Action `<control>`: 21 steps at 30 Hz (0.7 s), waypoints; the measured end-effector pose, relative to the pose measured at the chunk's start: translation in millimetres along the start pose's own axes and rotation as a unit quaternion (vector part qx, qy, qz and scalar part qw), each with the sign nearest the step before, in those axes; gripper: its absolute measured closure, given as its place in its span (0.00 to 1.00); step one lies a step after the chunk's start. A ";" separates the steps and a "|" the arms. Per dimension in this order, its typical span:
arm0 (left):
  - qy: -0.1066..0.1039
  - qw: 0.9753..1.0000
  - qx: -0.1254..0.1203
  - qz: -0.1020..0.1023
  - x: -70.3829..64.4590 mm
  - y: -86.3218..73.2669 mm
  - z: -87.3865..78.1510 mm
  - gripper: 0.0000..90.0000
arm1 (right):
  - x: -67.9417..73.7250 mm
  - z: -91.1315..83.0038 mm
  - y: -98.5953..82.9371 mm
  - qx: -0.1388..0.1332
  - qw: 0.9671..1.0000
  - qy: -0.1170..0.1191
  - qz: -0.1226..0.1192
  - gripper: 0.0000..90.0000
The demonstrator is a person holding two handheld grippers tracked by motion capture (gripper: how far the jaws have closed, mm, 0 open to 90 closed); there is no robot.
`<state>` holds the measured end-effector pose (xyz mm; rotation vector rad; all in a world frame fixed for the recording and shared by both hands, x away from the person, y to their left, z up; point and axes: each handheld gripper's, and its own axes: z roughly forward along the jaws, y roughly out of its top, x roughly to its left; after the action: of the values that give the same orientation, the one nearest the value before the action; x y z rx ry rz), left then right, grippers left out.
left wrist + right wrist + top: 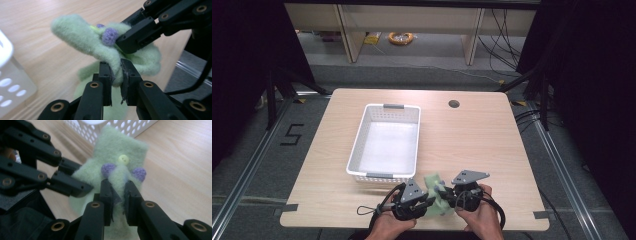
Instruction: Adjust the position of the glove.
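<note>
High view: a light green felt piece [435,196] is held between the two grippers near the table's [472,140] near edge, just in front of the white basket's [357,145] near rim. The left gripper [428,201] is seen at the felt's left side, the right gripper [443,191] at its right, both gripped by hands [387,226] coming in from the bottom. Wide bare tabletop is left to the right and beyond the felt; the basket is set left of centre, empty inside. A round cable hole [454,104] is seen near the far edge.

Left gripper view: the left gripper [115,75] is closed on a fold of the green felt piece [75,32], jaws pinching it with only the cloth between them. A purple knitted bobble [110,35] is seen on the felt, with the other gripper's jaw touching just beside it. The basket corner [7,75] is seen at the left edge, apart from the felt.

Right gripper view: the right gripper [117,187] is pinched on the felt [120,145] below two purple bobbles [108,169] and a yellow-green button [122,159]. The left gripper's jaws come in from the left onto the felt's edge. The basket wall [130,126] is seen just behind the felt; open wood lies to the right
</note>
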<state>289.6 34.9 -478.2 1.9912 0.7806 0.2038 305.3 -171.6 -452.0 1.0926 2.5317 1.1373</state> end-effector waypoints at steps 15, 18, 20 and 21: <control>-0.059 0.996 0.059 -0.045 22.2 -3.8 -3.3 0.89 | 16.4 -1.1 -18.1 0.006 1.000 0.015 0.003 0.84; -0.053 0.995 0.074 -0.038 27.3 -7.6 2.4 0.89 | 16.9 5.2 -20.2 0.016 1.000 0.019 0.001 0.80; -0.052 0.995 0.071 -0.045 28.2 -8.0 4.2 0.88 | 14.9 8.4 -21.1 0.009 1.000 0.020 0.006 0.75; -0.050 0.995 0.075 -0.045 29.3 -7.8 3.9 0.88 | 13.4 6.9 -20.6 0.018 1.000 0.021 0.007 0.71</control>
<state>310.7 52.3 -491.7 2.0852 0.8386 -0.0083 287.0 -167.6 -469.4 1.1096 2.5888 1.1344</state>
